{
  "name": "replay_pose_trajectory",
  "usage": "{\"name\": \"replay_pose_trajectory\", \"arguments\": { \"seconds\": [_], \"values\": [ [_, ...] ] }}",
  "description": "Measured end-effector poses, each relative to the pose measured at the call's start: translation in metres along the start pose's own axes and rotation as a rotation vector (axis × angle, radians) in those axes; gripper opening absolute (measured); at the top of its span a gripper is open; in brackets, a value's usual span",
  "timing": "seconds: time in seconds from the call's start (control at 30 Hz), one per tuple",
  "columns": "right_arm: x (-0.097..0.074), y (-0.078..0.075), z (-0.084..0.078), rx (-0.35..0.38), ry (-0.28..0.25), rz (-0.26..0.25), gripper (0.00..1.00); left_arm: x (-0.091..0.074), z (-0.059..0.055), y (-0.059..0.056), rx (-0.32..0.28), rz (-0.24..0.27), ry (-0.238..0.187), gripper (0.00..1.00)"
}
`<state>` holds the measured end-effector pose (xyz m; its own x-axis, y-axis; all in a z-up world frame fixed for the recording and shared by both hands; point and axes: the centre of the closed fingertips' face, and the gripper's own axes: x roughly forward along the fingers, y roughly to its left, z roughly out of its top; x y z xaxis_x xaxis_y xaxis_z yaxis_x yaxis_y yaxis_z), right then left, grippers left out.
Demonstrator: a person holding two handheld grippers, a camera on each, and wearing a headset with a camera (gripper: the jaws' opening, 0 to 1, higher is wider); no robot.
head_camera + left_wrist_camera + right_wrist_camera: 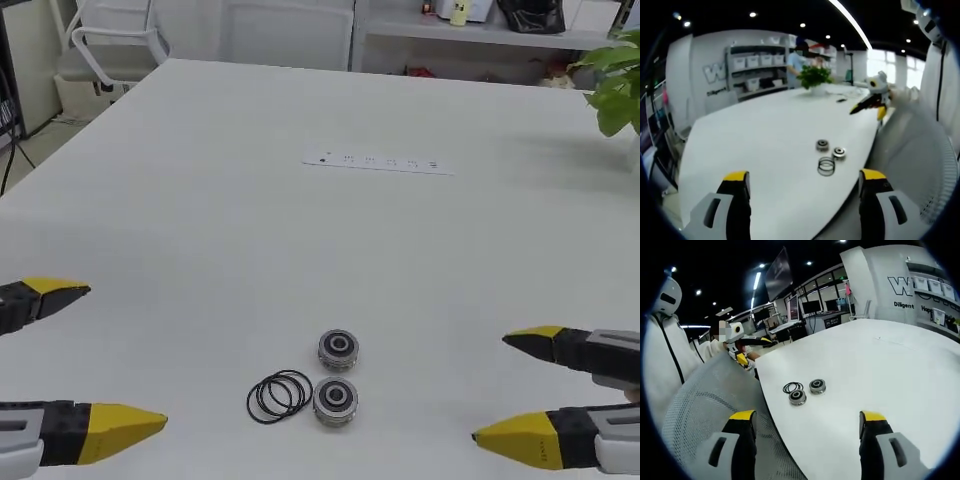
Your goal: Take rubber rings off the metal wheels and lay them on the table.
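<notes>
Metal wheels [338,348]: two, side by side near the near edge of the table [300,230].
Rubber rings [279,396]: one loose overlapping pile of three or four; the exact count cannot be told.
Grippers: two, the left gripper [127,357] and the right gripper [488,388], two yellow-tipped jaws each.
White strip [378,163]: one, mid-table.
Plant [615,85]: one, far right edge.

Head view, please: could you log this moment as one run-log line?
left tool open | right tool open | rubber rings on table beside nearer metal wheel | farther metal wheel ungripped
</notes>
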<state>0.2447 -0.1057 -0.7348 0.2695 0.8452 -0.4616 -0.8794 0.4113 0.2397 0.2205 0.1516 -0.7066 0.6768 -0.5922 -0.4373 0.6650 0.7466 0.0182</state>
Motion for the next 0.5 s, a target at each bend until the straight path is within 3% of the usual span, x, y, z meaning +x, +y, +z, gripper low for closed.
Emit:
{"name": "replay_pose_trajectory", "arguments": {
  "seconds": [0.3,0.5],
  "values": [
    [0.004,-0.002,-0.026,0.046,0.039,-0.008,0.81,0.004,-0.02,-0.002,-0.012,-0.001,0.058,0.91],
    [0.007,-0.002,-0.044,0.06,0.081,-0.011,0.8,0.004,-0.026,0.003,-0.046,0.011,0.057,0.9]
  ]
}}
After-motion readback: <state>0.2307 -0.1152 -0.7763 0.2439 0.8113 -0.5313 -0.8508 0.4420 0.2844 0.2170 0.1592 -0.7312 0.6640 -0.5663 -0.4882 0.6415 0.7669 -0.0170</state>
